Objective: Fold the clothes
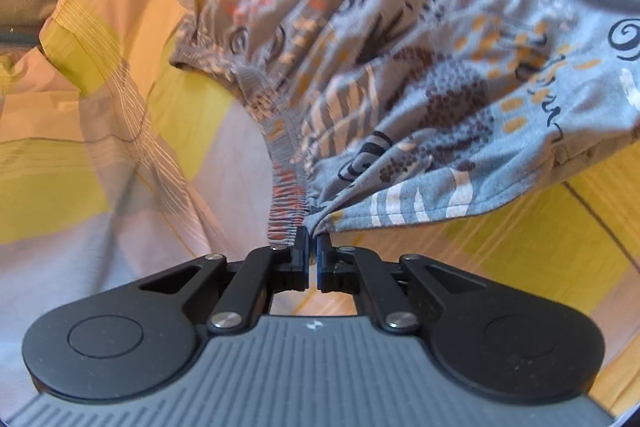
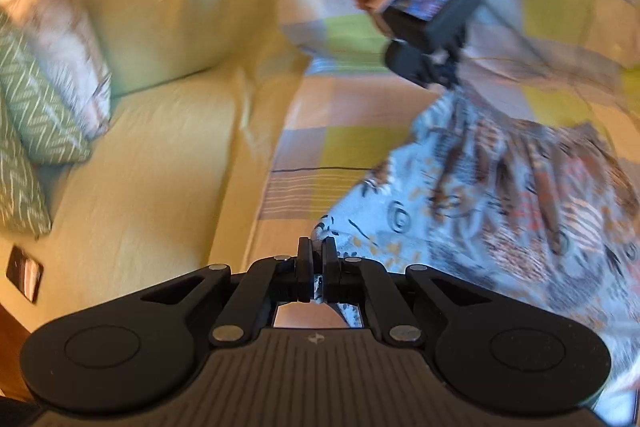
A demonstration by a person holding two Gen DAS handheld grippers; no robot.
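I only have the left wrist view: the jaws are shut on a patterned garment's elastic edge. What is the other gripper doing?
Observer: The right gripper is also shut on the patterned garment, pinching a light blue edge.
Operator: Is anything else lying nearby?
Observer: Yes, green zigzag-patterned cushions lean at the far end of a pale yellow sofa seat.
Operator: Anything loose on that seat?
Observer: A small dark flat object, too blurred to identify, lies near its edge.
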